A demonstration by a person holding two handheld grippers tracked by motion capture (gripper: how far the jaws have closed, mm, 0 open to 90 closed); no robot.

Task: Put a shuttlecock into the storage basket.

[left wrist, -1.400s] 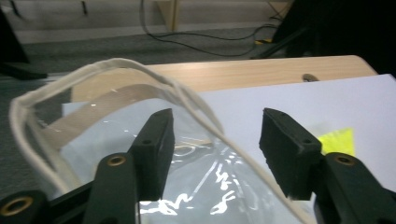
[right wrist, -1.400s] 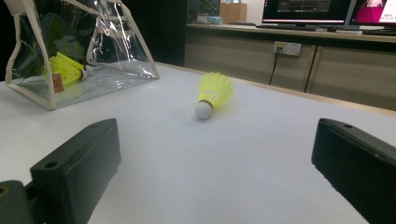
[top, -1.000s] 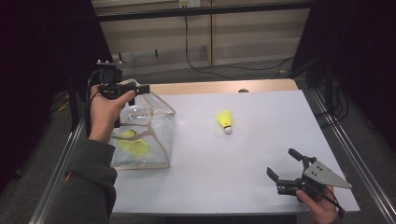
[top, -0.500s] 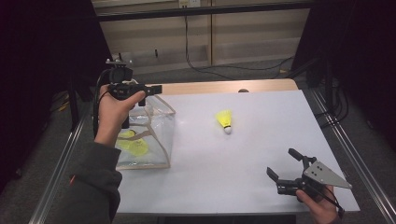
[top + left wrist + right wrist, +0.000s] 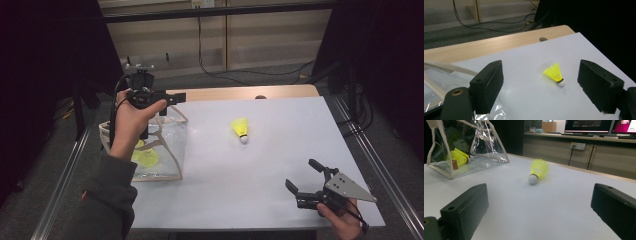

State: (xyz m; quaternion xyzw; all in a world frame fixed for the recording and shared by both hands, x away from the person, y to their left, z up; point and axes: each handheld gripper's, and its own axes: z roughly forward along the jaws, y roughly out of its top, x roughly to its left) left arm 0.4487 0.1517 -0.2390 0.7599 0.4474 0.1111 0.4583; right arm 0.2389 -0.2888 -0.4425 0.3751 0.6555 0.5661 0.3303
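A yellow shuttlecock with a white cork lies on its side near the middle of the white table. At the left stands a clear plastic bag holding yellow shuttlecocks. My left gripper hovers over the bag's far corner, pointing right; its jaws have just been opening and hold nothing. In the left gripper view the left gripper frames the loose shuttlecock farther off. My right gripper rests open and empty at the front right. The right gripper view has the right gripper facing the shuttlecock and the bag.
A wooden strip runs along the table's far edge. Metal rails flank both sides. Cables lie on the floor beyond. The bag's pale handles sit just below my left gripper.
My left hand has carried its gripper to the right, from above the bag's middle to its far right corner, and the jaws stand wider. The right gripper has kept still.
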